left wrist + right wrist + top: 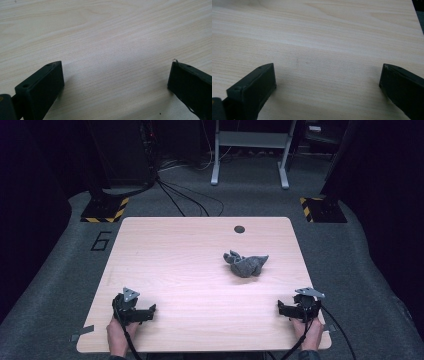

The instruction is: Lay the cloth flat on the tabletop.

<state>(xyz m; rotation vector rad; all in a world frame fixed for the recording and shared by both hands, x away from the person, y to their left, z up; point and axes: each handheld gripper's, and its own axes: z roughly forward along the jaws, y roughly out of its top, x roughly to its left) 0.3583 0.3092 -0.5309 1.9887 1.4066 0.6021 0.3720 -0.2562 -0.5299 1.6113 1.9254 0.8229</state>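
I have both grippers parked at the near edge of the table [165, 245], one at each corner. My left hand [118, 332] comes in from the bottom and holds the left gripper [150, 312] low over the wood, its jaws aimed inward toward the table's middle. My right hand [309, 332] mirrors it, with the right gripper [281, 309] aimed inward from the other side. The two point roughly at each other across the near edge, well apart.

In the left gripper view I see the left gripper [116, 75] with its jaws spread wide, bare wood grain between them and nothing gripped. The right gripper view gives me the same: the right gripper [327, 75] has its jaws wide apart, only tabletop in the gap. Both sets of jaws sit close to the surface and throw soft shadows on it.

The cloth [245, 263] lies crumpled on the table's right half, farther out than both grippers and nearer my right one, yet well clear of either. It is a grey bunched heap, a bit wider than deep, so its long axis runs about left to right in the high view. One pointed fold sticks out at its left end, another at its upper right. It lies just this side of the dark hole [239, 229] near the far edge.
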